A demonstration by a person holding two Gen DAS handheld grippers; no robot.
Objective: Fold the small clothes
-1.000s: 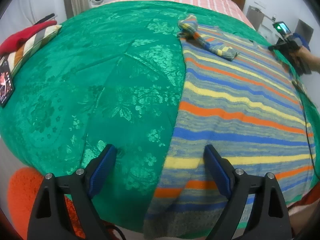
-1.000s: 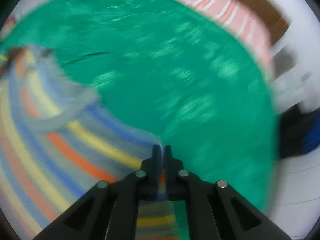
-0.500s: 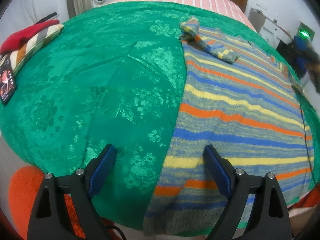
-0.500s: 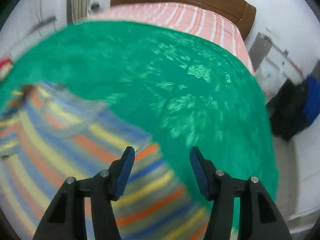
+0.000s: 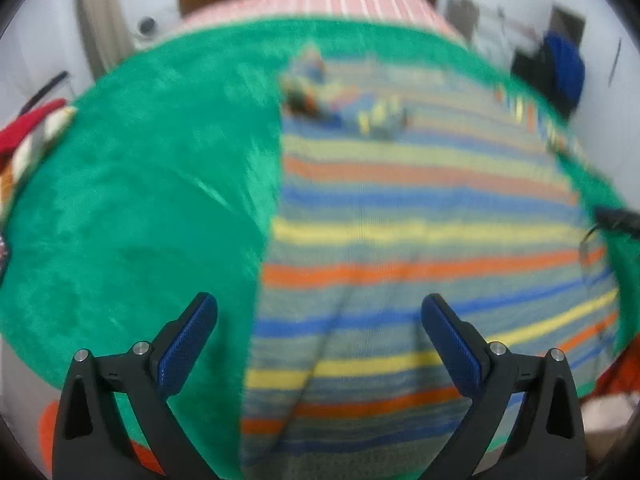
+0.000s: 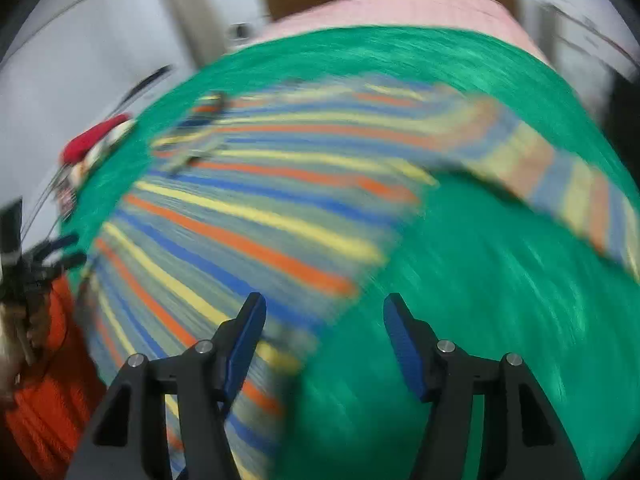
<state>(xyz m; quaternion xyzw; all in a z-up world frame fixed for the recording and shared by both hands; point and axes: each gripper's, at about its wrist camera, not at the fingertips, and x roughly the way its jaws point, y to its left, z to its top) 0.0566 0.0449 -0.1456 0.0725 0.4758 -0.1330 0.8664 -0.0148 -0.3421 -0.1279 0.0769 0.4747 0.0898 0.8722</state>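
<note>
Left wrist view, sweater: a knitted sweater with orange, yellow, blue and grey stripes [image 5: 420, 240] lies flat on a shiny green bed cover [image 5: 140, 208]. It covers the right half of the cover and reaches to the near edge.
Left wrist view, sleeve: one striped sleeve [image 5: 344, 108] is folded over the far part of the sweater, near the collar; the picture is blurred there.
Left wrist view, claw: the left gripper [image 5: 319, 334] hangs above the near left edge of the sweater. Its jaws have just been opening and stand wide apart, with nothing between the blue pads; the pads do not press on the cloth.
Left wrist view, surroundings: a red and striped cloth pile [image 5: 28, 136] is at the far left edge of the bed, and a pink striped sheet [image 5: 312, 4] is beyond the green cover.
Right wrist view, sweater: the same sweater [image 6: 248, 208] spreads to the left, and its other sleeve [image 6: 560, 176] stretches out to the right over the green cover. All is smeared.
Right wrist view, claw: the right gripper [image 6: 324, 336] is over the near right corner of the sweater. Its jaws have just been opening, are apart now, and grip nothing.
Right wrist view, left edge: the other gripper shows small and dark there.
</note>
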